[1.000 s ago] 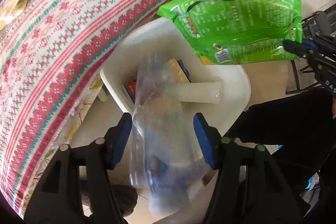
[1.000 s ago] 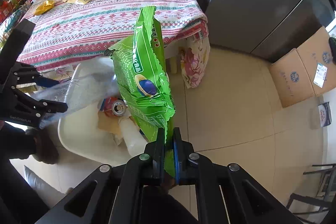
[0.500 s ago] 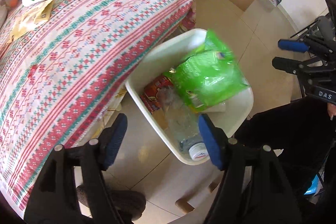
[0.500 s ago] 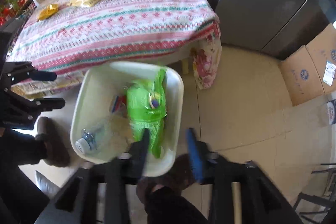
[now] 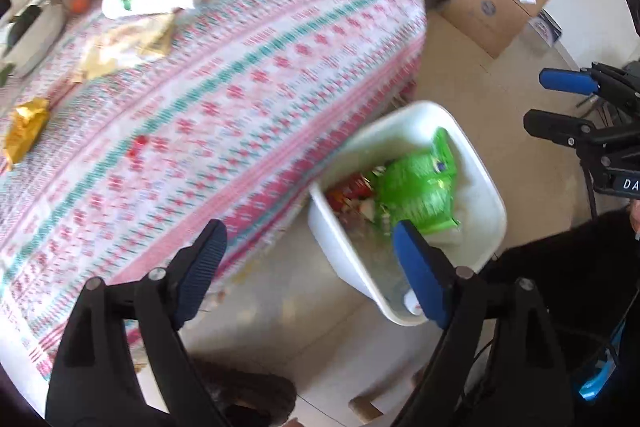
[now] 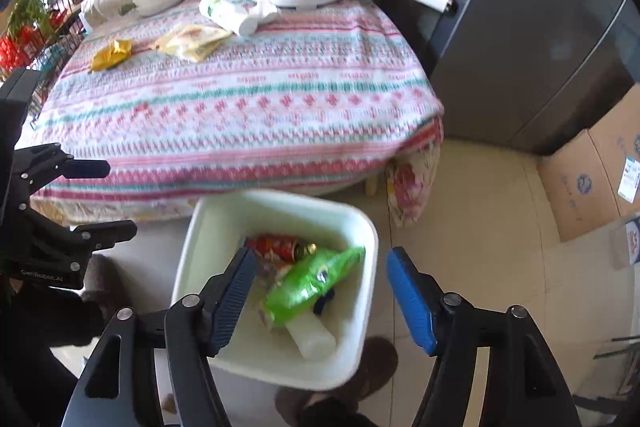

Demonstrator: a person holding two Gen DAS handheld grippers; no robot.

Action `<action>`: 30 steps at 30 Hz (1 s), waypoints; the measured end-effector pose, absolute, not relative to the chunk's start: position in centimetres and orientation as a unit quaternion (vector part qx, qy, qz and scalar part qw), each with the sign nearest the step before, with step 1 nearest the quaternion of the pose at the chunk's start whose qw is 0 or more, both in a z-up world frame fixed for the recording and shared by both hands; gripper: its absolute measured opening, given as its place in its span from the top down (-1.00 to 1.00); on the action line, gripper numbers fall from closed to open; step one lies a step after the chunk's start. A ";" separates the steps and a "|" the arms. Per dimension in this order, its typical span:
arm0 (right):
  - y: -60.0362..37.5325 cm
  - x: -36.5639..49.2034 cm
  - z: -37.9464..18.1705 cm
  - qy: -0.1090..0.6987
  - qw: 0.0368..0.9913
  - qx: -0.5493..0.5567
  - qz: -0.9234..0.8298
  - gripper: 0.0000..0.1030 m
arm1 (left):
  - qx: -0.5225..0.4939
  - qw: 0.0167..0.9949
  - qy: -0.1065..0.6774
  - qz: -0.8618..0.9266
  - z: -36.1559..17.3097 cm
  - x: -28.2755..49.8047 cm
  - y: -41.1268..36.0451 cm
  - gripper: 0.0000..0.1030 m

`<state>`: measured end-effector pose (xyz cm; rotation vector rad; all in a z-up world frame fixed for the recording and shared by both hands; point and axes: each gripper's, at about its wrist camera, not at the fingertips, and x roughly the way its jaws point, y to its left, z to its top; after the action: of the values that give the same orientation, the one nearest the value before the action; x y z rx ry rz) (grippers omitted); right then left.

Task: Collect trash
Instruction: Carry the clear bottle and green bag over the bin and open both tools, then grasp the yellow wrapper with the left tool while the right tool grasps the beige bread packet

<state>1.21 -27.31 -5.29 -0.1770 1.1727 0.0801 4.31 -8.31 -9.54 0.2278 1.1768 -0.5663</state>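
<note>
Floor (image 6: 472,227): pale beige tile, lower right of the right wrist view. Surface (image 6: 240,107) fills the centre, draped in a pink, white and teal patterned cloth. Dark grey refrigerator (image 6: 540,27) stands upper right. Cardboard boxes (image 6: 592,179) sit at right edge. Wire rack (image 6: 60,7) stands upper left, in bright daylight.
</note>
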 end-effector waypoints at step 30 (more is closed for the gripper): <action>-16.3 13.9 -6.9 0.536 0.838 0.009 0.102 -0.61 | -0.027 0.894 0.447 0.022 -10.3 19.1 14.5 -0.75</action>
<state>13.92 -16.34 -6.91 0.0196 1.1336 0.2163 19.09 14.46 -10.27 -0.0570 0.9274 0.0462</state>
